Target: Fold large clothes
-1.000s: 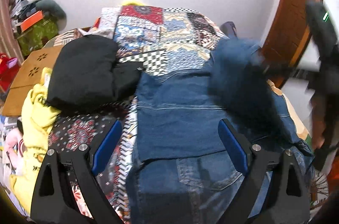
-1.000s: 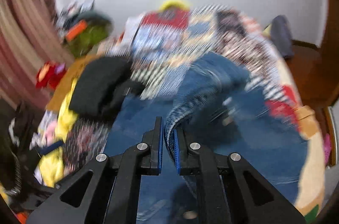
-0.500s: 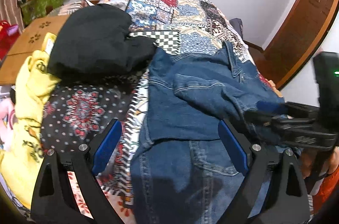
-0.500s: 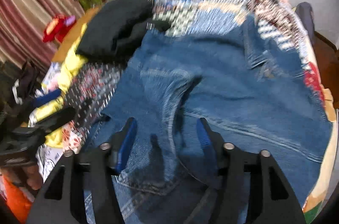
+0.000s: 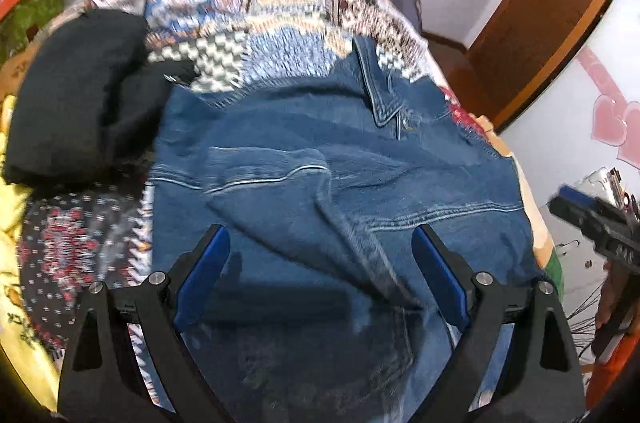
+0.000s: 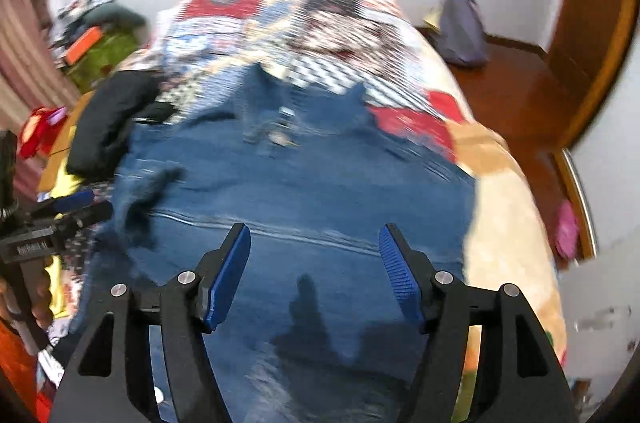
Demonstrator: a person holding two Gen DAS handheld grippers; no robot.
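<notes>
Both tools tilt steeply down over the bed. The left tool (image 5: 320,273) stands wide open and empty above the blue denim garment (image 5: 340,183); the right tool (image 6: 315,273) holds nothing, its jaws having just been opening. The garment lies spread across the patchwork quilt (image 5: 256,7), collar toward the far end, long axis near-to-far. A black folded cloth (image 5: 80,103) lies left. Motion blur smears details; the near hem is cut off.

light: bright, even | blur: motion smear in both views | edges: fisheye-bent, dark corners
</notes>
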